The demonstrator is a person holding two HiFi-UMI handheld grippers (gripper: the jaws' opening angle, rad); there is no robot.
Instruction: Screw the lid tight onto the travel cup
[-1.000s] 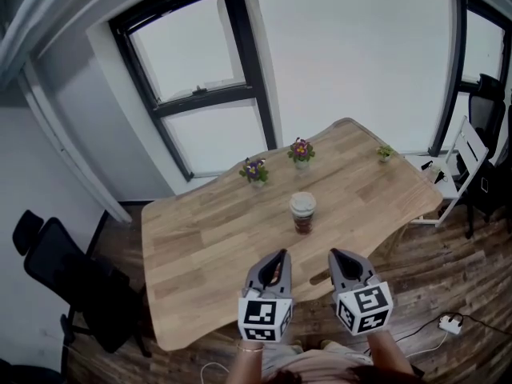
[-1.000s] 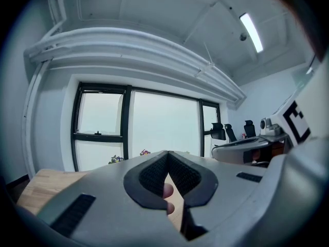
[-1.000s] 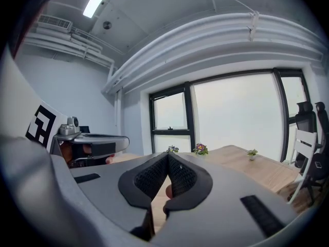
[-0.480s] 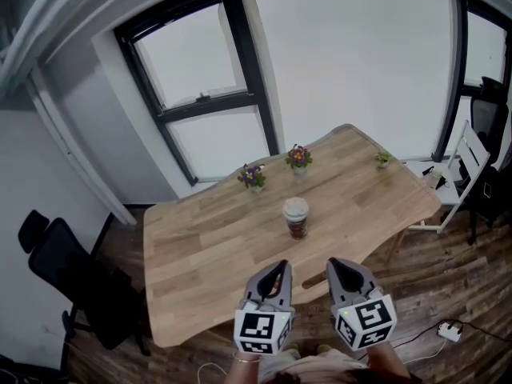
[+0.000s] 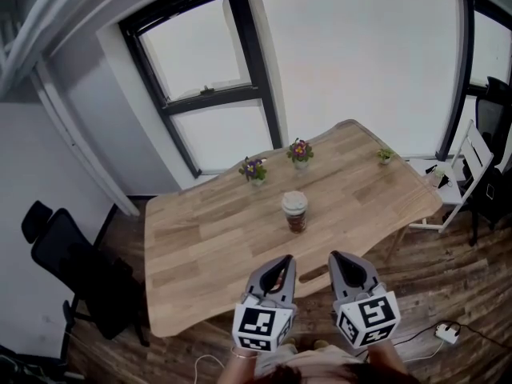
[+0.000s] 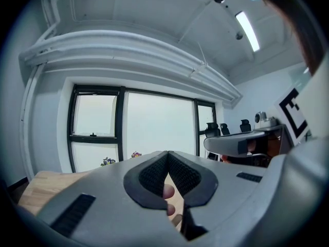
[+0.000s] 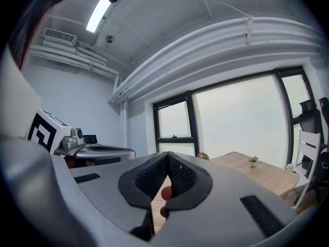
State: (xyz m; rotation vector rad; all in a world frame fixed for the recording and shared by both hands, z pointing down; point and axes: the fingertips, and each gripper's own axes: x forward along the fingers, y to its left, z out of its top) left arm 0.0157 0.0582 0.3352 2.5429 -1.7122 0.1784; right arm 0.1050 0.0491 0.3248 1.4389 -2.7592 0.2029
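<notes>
Looking down through the head view, I see the cup (image 5: 294,214) standing upright near the middle of the table (image 5: 200,250), with its pale lid (image 5: 294,201) sitting on top (whether it is screwed tight I cannot tell from here). Nothing touches the cup.

Both of my tongs hang side by side at the table's near edge, well short of the cup, with their tips aimed toward it. The left gripper (image 5: 282,261) has its jaws pressed fully together, and the left gripper view shows the dark ribbed pads (image 6: 154,174) meeting at the tip with nothing caught between them. The right gripper (image 5: 339,258) is the same: in the right gripper view its pads (image 7: 180,175) meet at the tip and it holds nothing. A marker cube sits at the back of each tool, just above my hands.

Beyond the cup, two flower pots (image 5: 254,170) with purple blooms stand near the far edge, and a small green plant (image 5: 386,155) sits toward the far right corner. A black chair (image 5: 72,266) stands off the table's left side and a white folding chair (image 5: 466,170) off its right. A dark-framed window (image 5: 204,94) fills the wall behind.
</notes>
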